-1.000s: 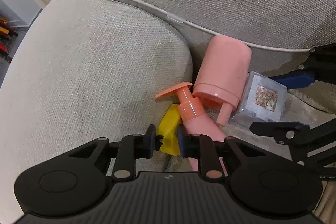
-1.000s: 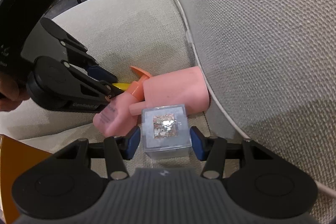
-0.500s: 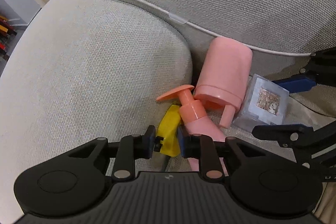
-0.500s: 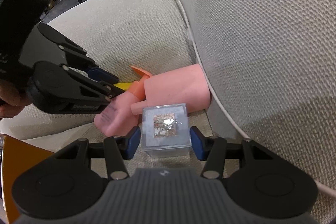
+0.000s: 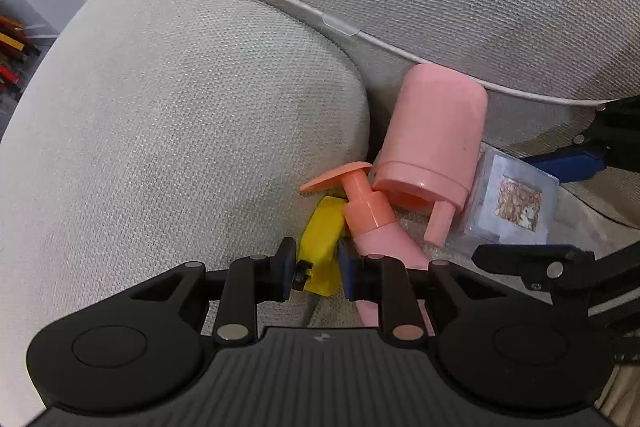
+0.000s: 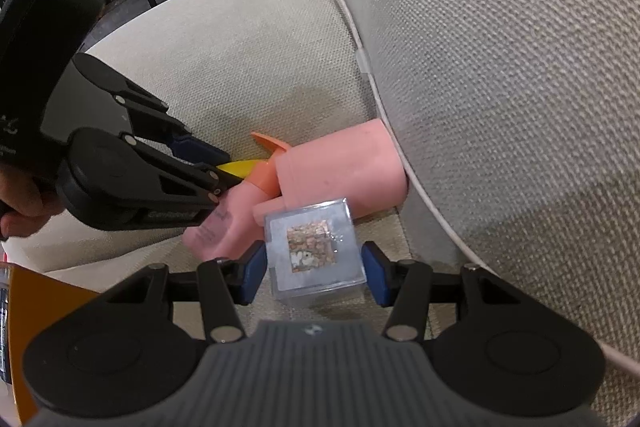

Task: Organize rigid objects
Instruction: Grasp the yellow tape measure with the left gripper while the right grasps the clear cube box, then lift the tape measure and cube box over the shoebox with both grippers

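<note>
Sorting has barely begun, as I judge it: everything lies heaped in the crease of the grey woven sofa [image 5: 180, 131]. My left gripper [image 5: 318, 267] is clamped on a small yellow plastic piece [image 5: 322, 239], lower centre of its view. My right gripper [image 6: 314, 269] brackets a clear plastic cube with a picture inside [image 6: 314, 247], low in its frame; a slim gap shows at each blue pad, so I read it as not yet gripping. Above the cube a smooth pink plastic cylinder bottle [image 6: 340, 167] lies on its side, a pink pump bottle with an orange nozzle [image 5: 366, 211] beside it. All hard, glossy shapes on coarse cloth.
</note>
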### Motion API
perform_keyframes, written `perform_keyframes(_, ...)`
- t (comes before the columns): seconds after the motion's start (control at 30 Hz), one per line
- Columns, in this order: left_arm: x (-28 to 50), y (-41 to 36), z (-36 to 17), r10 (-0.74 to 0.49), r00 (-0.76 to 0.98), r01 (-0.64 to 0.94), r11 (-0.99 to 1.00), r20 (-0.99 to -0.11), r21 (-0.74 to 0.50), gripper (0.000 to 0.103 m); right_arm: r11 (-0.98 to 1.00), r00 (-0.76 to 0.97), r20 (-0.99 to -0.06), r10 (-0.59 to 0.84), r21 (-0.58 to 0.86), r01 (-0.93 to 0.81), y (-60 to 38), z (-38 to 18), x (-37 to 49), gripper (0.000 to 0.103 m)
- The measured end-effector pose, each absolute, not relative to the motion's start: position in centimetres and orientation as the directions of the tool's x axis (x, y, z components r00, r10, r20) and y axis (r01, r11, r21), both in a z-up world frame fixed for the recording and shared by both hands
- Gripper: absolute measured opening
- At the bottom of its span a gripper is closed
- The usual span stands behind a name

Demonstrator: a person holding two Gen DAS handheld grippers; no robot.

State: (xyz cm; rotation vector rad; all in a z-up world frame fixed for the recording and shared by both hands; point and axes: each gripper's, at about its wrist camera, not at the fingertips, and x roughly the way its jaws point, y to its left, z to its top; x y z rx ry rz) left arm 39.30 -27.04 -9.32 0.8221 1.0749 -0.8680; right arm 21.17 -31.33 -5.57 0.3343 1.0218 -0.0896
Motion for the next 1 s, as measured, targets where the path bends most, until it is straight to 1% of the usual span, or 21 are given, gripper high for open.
perform_keyframes(0.2,38.2,-27.2,-9.0,-0.166,0.301,0.862,0.468,-0.939,0.194,0.024,0.949,0.523,-0.848,0.085,0.229,0.217,-31.1,-5.5,21.5,0.051)
perform_keyframes(0.27,37.8,-27.0,-8.5,-0.166,0.308,0.847,0.496,-0.937,0.190,0.022,0.952,0.526,-0.846,0.085,0.225,0.208,-31.0,-5.6,21.6,0.050)
perform_keyframes(0.43,35.9,-25.6,-6.6,-0.171,0.354,0.826,0.518,-0.919,0.222,0.021,0.963,0.532,-0.843,0.078,0.201,0.178,-30.3,-5.4,21.3,0.050)
perform_keyframes(0.57,34.9,-24.4,-3.6,-0.197,0.378,0.799,0.563,-0.905,0.211,0.021,0.974,0.556,-0.828,0.071,0.178,0.140,-29.5,-4.9,20.8,0.050)
perform_keyframes(0.67,34.1,-23.0,-1.2,-0.242,0.383,0.777,0.607,-0.892,0.169,0.021,0.980,0.585,-0.809,0.065,0.163,0.117,-29.3,-4.2,20.0,0.050)
perform_keyframes(0.87,30.6,-18.8,4.0,-0.326,0.423,0.722,0.685,-0.846,0.097,0.021,0.950,0.625,-0.765,0.157,0.290,0.116,-30.5,-3.1,18.3,0.050)
perform_keyframes(1.0,28.7,-15.0,5.6,-0.344,0.443,0.659,0.751,-0.828,0.041,0.021,0.949,0.645,-0.746,0.165,0.299,0.103,-29.8,-1.4,17.0,0.050)
